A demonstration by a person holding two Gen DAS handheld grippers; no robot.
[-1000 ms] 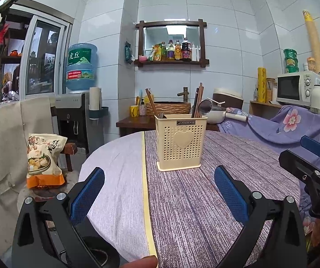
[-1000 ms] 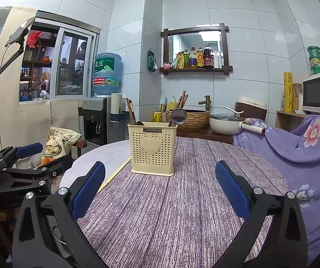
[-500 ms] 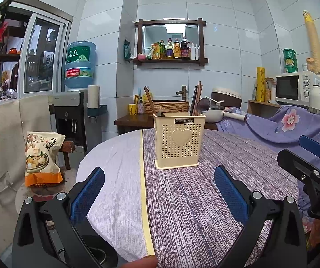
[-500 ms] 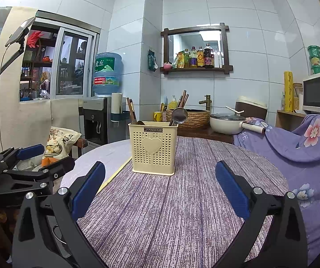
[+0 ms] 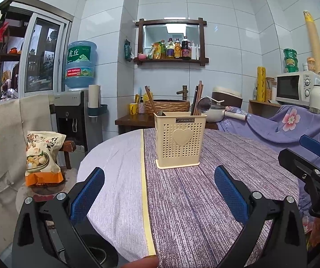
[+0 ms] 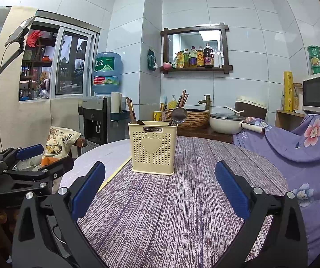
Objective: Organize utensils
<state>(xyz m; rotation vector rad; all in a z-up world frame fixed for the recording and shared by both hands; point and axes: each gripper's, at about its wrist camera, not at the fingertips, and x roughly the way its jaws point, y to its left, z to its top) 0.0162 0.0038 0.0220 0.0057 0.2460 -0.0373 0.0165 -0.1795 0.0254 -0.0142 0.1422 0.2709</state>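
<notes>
- The left gripper (image 5: 158,192) has its two blue-padded fingers wide apart and nothing is between them; it hangs over the near edge of the round table (image 5: 204,201).
- The right gripper (image 6: 160,189) is also spread wide and holds nothing, above the near part of the same table.
- In the left wrist view the right gripper shows at the right edge; in the right wrist view the left gripper shows at the left edge.
- The cream utensil holder (image 5: 180,140) stands upright on the purple striped cloth (image 6: 171,212), farther away than both grippers and well apart from them, roughly in line with the gap between the fingers.
- Inside the holder stand chopsticks (image 6: 130,110) on its left side, and more sticks with a metal spoon (image 6: 179,114) on its right side.
- Left of the table a snack bag (image 5: 42,156) stands on a stool.
- Beyond the table are a water dispenser (image 5: 77,116), a wall shelf with bottles (image 5: 171,49) and a microwave (image 5: 293,88) at far right.
</notes>
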